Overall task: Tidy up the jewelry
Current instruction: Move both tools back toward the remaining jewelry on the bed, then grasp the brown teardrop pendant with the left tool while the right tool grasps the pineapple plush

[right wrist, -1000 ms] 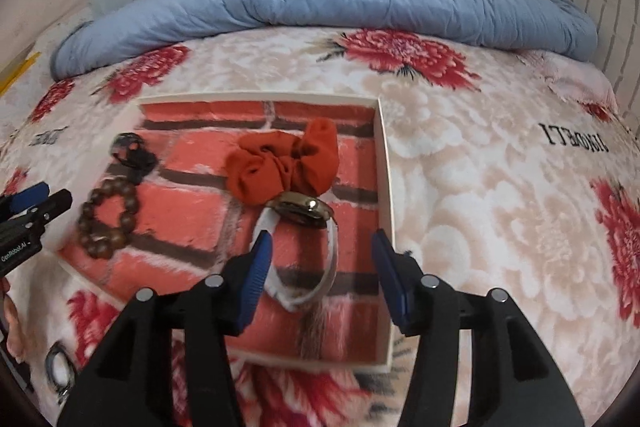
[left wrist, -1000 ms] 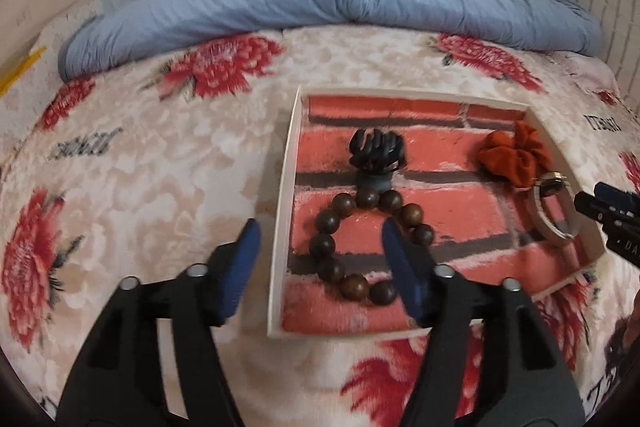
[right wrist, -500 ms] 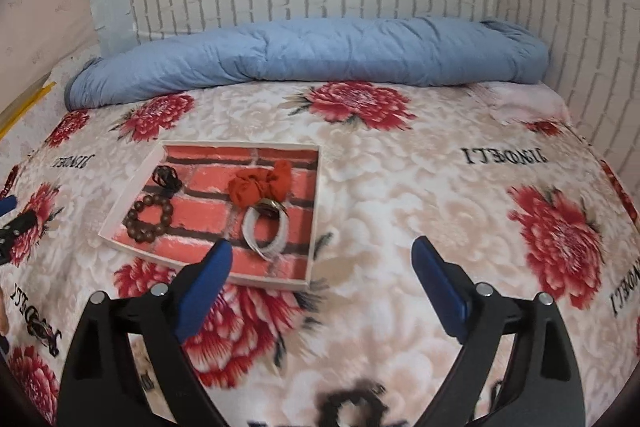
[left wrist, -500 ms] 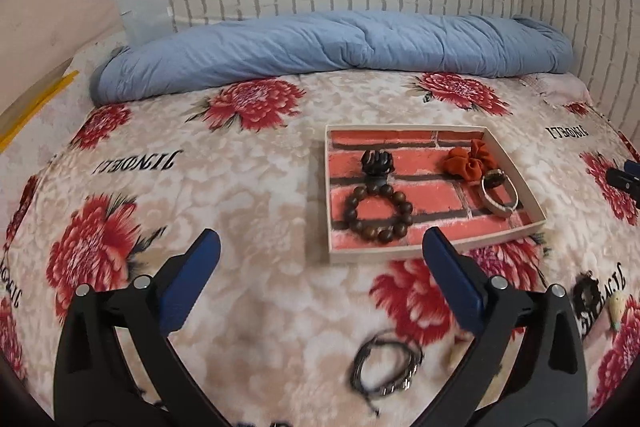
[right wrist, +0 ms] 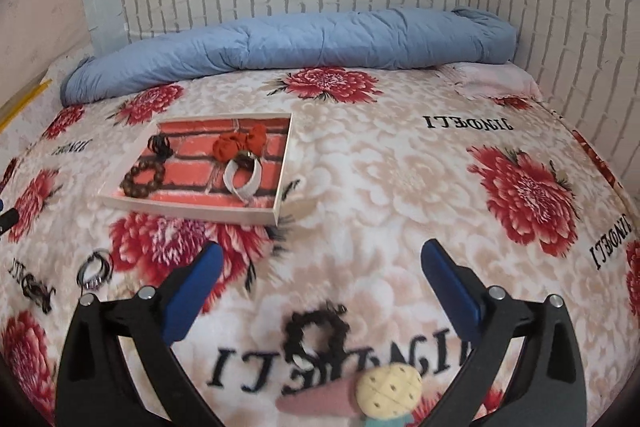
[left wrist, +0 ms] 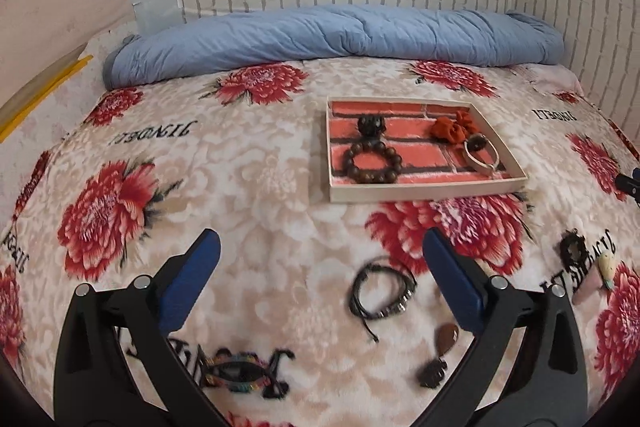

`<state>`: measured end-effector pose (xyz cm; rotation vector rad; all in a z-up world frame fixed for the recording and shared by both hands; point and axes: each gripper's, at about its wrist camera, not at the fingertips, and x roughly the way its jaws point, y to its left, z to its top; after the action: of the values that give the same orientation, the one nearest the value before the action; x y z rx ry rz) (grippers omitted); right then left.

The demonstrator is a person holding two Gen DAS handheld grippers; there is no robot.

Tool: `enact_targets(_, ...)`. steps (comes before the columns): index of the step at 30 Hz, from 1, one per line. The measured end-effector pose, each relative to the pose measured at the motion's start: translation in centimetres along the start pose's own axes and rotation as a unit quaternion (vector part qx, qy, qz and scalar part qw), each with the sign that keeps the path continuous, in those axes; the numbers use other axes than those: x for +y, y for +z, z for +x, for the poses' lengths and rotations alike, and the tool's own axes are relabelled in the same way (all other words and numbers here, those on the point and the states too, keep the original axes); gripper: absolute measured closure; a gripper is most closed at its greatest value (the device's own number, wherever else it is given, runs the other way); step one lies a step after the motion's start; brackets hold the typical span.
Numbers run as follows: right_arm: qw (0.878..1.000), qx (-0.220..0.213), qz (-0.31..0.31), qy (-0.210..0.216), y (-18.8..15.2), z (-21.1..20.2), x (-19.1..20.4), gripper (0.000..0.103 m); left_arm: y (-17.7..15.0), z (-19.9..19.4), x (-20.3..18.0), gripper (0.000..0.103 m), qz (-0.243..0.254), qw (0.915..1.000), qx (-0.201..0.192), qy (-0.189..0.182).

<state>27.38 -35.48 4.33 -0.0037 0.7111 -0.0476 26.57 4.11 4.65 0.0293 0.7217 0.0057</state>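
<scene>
A shallow tray (left wrist: 424, 191) with a brick-pattern floor lies on the bed; it also shows in the right wrist view (right wrist: 192, 209). It holds a wooden bead bracelet (left wrist: 373, 163), a black claw clip (left wrist: 370, 126), an orange scrunchie (left wrist: 454, 127) and a white-strap watch (left wrist: 482, 157). My left gripper (left wrist: 320, 255) is open and empty, above the blanket near a black cord bracelet (left wrist: 382, 293). My right gripper (right wrist: 320, 267) is open and empty, above a black scrunchie (right wrist: 318, 333) and a pink hair clip (right wrist: 360, 393).
A colourful beaded bracelet (left wrist: 240, 371), a brown pendant (left wrist: 447, 339) and a dark small piece (left wrist: 432, 373) lie near the left gripper. A rolled blue quilt (left wrist: 340, 39) lies along the brick-pattern headboard. The floral blanket (right wrist: 400, 179) covers the bed.
Both grippers have drawn back and up from the tray and opened wider. The watch and bead bracelet stay in the tray. Loose items on the blanket have come into view.
</scene>
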Motion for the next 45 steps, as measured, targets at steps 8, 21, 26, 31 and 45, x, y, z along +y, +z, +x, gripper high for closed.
enact_targets(8,0.999,-0.005,-0.015,-0.041,-4.4,-1.5,-1.9,0.006,-3.9,-0.8,-1.0,0.005,-0.027,0.9994,0.012,-0.017)
enact_targets(21,0.999,-0.012,0.04,-0.035,-10.2,-1.1,-5.0,0.006,-9.9,0.1,-5.5,0.005,-0.008,0.9996,0.02,-0.016)
enact_targets(26,0.998,-0.016,0.036,-0.044,-12.2,-0.6,-5.2,0.006,-11.6,1.5,-6.7,0.005,-0.007,0.9992,0.027,-0.028)
enact_targets(31,0.998,-0.006,0.036,-0.043,-13.0,0.4,-5.4,0.006,-12.6,2.5,-7.4,0.006,-0.003,0.9993,0.029,-0.024)
enact_targets(45,0.998,0.044,0.013,-0.047,-13.2,3.5,-4.4,0.026,-13.8,5.5,-7.4,0.025,-0.01,0.9962,0.075,-0.043)
